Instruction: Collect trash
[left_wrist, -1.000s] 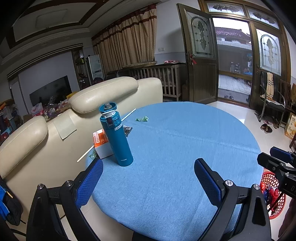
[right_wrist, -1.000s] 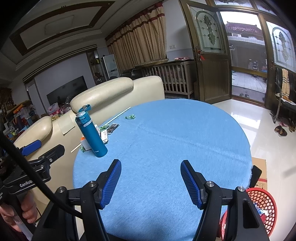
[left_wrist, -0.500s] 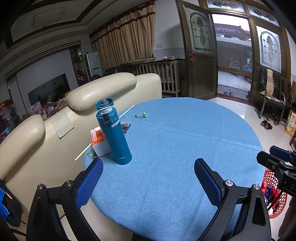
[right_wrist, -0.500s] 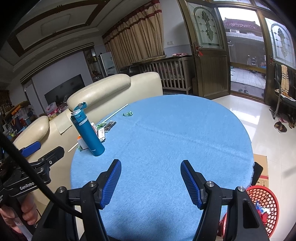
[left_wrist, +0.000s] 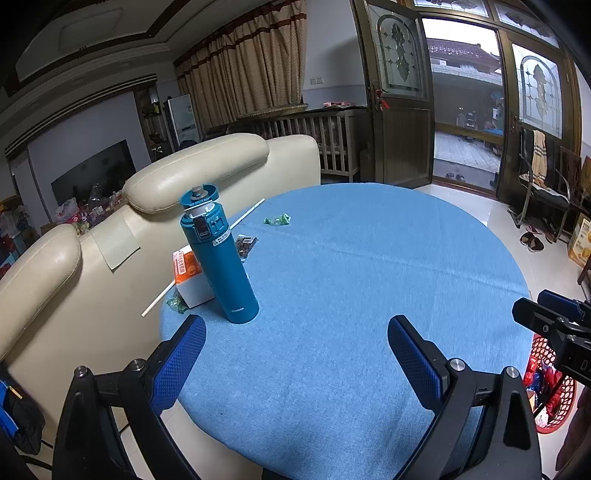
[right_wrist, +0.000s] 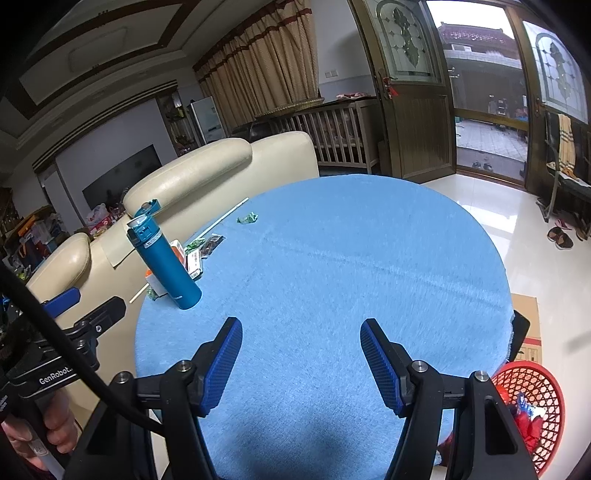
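Note:
A round table under a blue cloth (left_wrist: 351, 280) (right_wrist: 332, 266) fills both views. At its far left lie a green crumpled wrapper (left_wrist: 277, 220) (right_wrist: 247, 218), a dark wrapper (left_wrist: 245, 245) (right_wrist: 212, 244), a small green scrap (left_wrist: 176, 305) and a long white straw (left_wrist: 207, 258) (right_wrist: 227, 216). A red mesh basket (left_wrist: 550, 384) (right_wrist: 528, 410) holding trash stands on the floor at the near right. My left gripper (left_wrist: 295, 347) hovers open over the table's near left edge. My right gripper (right_wrist: 301, 350) stands open over the near edge, nothing between its fingers.
A tall teal flask (left_wrist: 218, 258) (right_wrist: 166, 262) with its lid flipped up stands near the left edge beside an orange and white box (left_wrist: 188, 275). A cream sofa (left_wrist: 147, 206) backs onto the table. A cardboard box (right_wrist: 526, 325) sits on the floor at the right.
Both views have tipped down and shifted a little, so the flask and the wrappers sit closer to the left fingers. Neither gripper's opening has changed.

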